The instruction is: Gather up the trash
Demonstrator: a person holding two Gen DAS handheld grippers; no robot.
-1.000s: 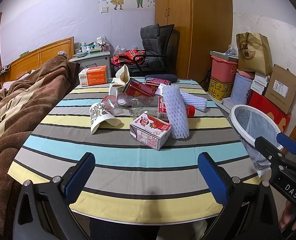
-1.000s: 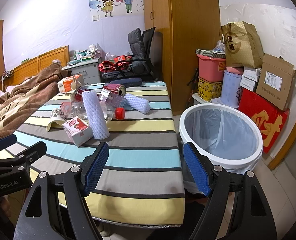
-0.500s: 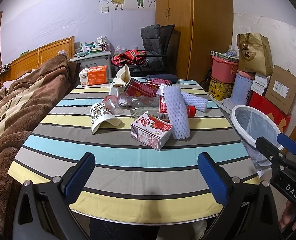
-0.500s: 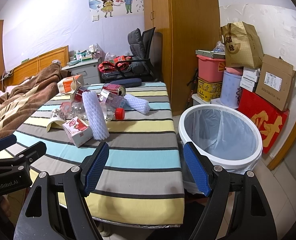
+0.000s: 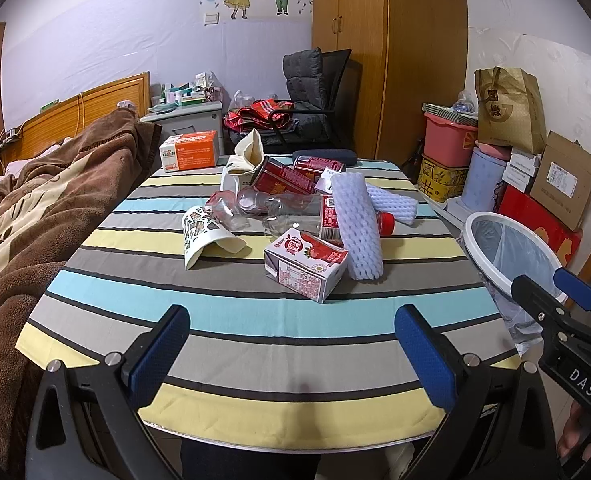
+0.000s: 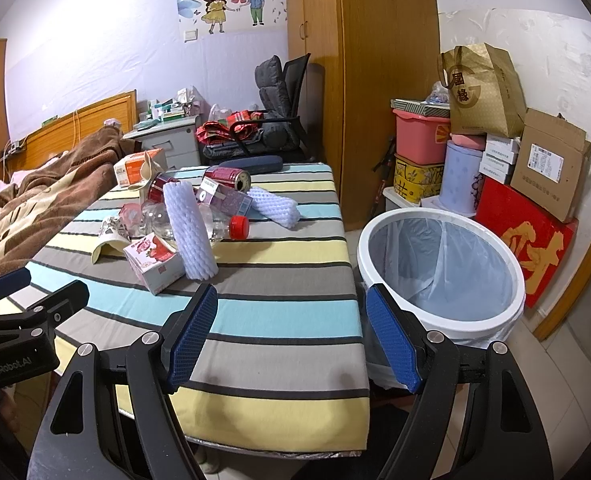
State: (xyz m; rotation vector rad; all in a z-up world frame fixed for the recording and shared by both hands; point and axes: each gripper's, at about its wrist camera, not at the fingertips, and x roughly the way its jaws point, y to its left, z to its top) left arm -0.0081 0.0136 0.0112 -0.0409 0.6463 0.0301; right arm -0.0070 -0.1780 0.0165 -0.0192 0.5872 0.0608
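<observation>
Nearby, both grippers' fingers [image 5: 157,354] [image 6: 391,338] gape wide, trash pile [image 5: 295,216] ahead, bin [image 6: 439,272] beside table [image 5: 255,360].

Left gripper [image 5: 293,346]: black frame, blue textured pads, silver screws
Right gripper [image 6: 291,338]: same build, "DAS" marking

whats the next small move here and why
Probably ease the left gripper forward to the pink strawberry milk carton. Both sets of jaws stand open and empty near the table's front edge, the carton is the nearest piece of the trash pile on the striped tablecloth, and the white bag-lined bin beside the table is open and looks empty.
</observation>
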